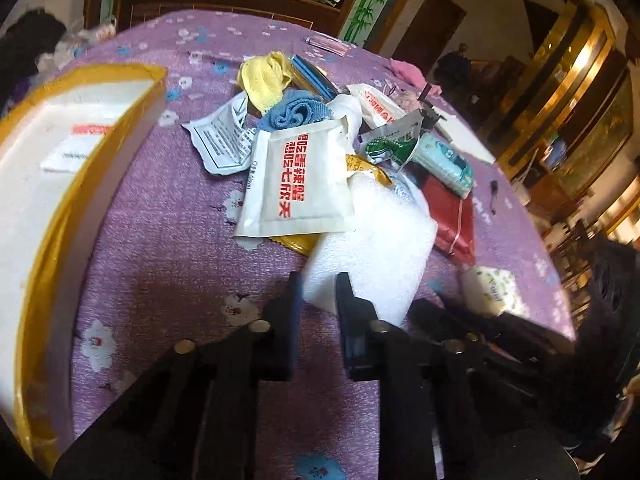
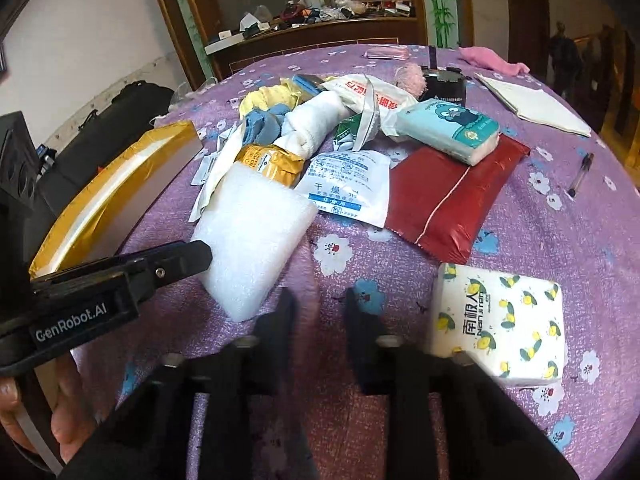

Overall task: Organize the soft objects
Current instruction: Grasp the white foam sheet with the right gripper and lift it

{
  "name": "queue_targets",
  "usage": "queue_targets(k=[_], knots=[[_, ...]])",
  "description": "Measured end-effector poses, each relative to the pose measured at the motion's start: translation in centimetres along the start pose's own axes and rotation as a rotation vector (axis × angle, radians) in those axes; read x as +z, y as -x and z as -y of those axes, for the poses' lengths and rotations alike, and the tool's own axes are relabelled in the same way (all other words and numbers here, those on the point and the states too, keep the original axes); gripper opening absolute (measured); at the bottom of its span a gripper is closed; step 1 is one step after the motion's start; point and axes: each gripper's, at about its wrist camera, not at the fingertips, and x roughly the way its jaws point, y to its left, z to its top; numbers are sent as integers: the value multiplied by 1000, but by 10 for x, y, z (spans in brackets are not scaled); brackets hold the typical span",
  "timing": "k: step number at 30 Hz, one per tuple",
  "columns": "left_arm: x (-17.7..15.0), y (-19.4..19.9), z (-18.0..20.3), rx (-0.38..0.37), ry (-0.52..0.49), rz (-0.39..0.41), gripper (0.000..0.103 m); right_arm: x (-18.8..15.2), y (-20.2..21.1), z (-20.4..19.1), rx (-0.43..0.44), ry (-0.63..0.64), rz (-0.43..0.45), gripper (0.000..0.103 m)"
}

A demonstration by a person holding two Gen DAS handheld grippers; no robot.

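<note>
Purple floral tablecloth (image 2: 500,220), cluttered wooden cabinet (image 2: 320,36) behind.

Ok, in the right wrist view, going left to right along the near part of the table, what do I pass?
Gold-edged white box → white foam block → dark red plastic pouch → lemon-print white tissue pack.

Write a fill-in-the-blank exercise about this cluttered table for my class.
1. The left gripper touches the white ____ block.
2. The teal tissue pack lies on the ____ foil pouch.
3. The floral tablecloth is ____.
4. The lemon-print tissue pack lies beside the ____ gripper.

Missing words: foam; red; purple; right
</note>
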Motion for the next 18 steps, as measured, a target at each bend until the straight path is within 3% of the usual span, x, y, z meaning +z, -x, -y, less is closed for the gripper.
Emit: queue_targets(k=[6, 9, 14, 16, 17, 18], knots=[[3, 21, -3, -36, 24, 53, 7, 12, 16, 1, 16, 14, 28, 1], [7, 25, -9, -46, 43, 55, 6, 19, 30, 8, 67, 6, 82, 1], [6, 37, -13, -83, 78, 64, 6, 29, 39, 30, 204, -93, 98, 4], [4, 39, -11, -78, 69, 65, 6, 31, 44, 35, 213, -95, 113, 5], [4, 39, -12, -73, 77, 68, 6, 33, 46, 38, 217, -102, 116, 9], [4, 38, -13, -70, 83, 67, 7, 32, 46, 40, 221, -108, 115, 31]])
